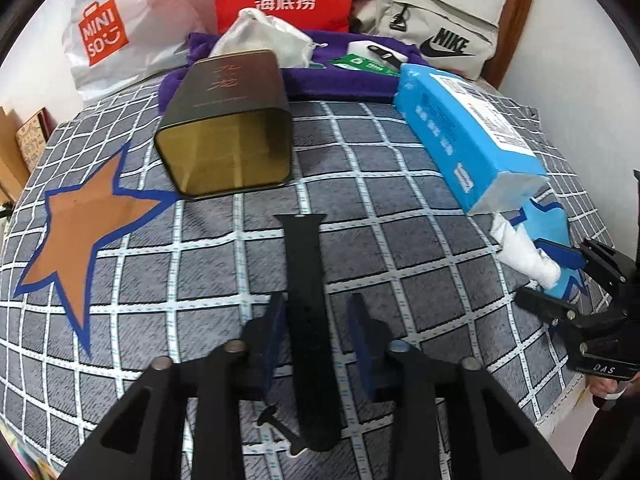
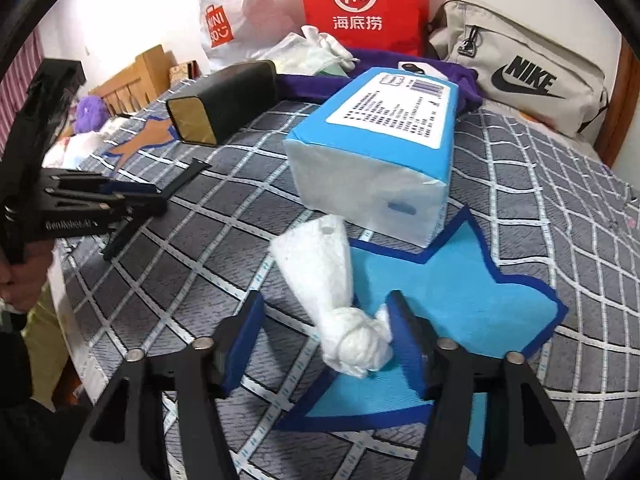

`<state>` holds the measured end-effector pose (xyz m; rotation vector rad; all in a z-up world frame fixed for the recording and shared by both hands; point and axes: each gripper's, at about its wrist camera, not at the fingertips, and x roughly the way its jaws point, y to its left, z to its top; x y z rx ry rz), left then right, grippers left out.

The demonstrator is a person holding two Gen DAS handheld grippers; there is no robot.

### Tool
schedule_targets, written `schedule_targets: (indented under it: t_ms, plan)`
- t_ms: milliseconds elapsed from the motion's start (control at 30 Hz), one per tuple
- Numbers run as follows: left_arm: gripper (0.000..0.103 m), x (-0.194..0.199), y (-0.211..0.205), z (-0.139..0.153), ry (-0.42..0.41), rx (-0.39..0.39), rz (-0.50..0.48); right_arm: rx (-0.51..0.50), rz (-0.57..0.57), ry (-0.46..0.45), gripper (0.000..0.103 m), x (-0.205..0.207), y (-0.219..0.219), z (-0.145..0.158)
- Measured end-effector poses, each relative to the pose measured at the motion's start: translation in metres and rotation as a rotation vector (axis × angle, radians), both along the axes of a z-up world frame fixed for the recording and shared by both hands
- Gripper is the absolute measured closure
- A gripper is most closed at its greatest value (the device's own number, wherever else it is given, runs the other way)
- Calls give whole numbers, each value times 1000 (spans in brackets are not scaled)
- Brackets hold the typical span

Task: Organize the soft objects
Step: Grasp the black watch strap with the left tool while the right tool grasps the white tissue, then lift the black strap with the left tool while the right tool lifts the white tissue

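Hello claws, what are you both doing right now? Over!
Left claw open, straddling the black watch strap. Right claw open around the knotted white tissue on the blue star. Tissue pack sits just behind.

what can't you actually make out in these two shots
- Strap, left wrist view: its near end runs under the left claw; contact with the pads is unclear.
- Tin, both views: its inside is only glare, contents unreadable.
- Tissue pack label, both views: print too small.
- Twisted tissue, right wrist view: the right claw straddles it; touch can't be told.
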<state>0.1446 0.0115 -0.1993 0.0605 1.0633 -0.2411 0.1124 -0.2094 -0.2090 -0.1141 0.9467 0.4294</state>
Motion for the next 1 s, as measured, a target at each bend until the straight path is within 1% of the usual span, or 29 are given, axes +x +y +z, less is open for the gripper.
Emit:
schedule_targets:
  t_ms: [33, 67, 100, 133, 233, 467, 533, 600, 667, 733, 767, 833, 867, 933, 967, 1000]
  plan:
    - [62, -1, -1, 0, -1, -2, -4, -3, 7, -1, 29, 0, 2, -1]
    - [61, -1, -3, 0, -4, 2, -7, -4, 17, -2, 25, -1, 4, -2]
    - [61, 0, -6, -1, -7, 7, -7, -6, 26, -6, 19, -1, 7, -3]
    - [60, 0, -7, -1, -13, 14, -8, -17, 29, -10, 17, -2, 10, -4]
    - [59, 0, -6, 0, -20, -4, -2, -56, 27, -25, 14, -4, 18, -5]
    - [59, -1, 3, 0, -38, -84, 33, -19, 4, -7, 13, 2, 14, -3]
    - [59, -1, 4, 0, -39, -90, 31, -16, 1, -6, 13, 4, 14, -3]
    - [59, -1, 3, 0, -37, -80, 19, -30, 11, -6, 13, 4, 17, -3]
    - [61, -3, 1, 0, -42, -52, 8, -49, 20, -4, 16, 4, 17, -3]
    - [70, -5, -1, -1, -47, -10, 6, -55, 14, 7, 20, 2, 14, -1]
    - [72, -6, -2, -1, -50, 9, 7, -53, 10, 9, 22, 1, 12, 0]
    - [77, -6, -3, 0, -56, 36, 15, -56, -2, 10, 32, -1, 8, 0]
    - [78, -6, -4, 0, -59, 44, 14, -65, -10, 5, 35, -2, 7, 0]
    - [83, -6, -5, 0, -65, 46, 12, -85, -18, -5, 44, -3, 8, 0]
    - [83, -5, -5, 0, -64, 42, 15, -88, -20, -8, 48, -4, 8, 1]
    - [83, -5, -4, 0, -63, 39, 17, -90, -28, -12, 59, -5, 9, 1]
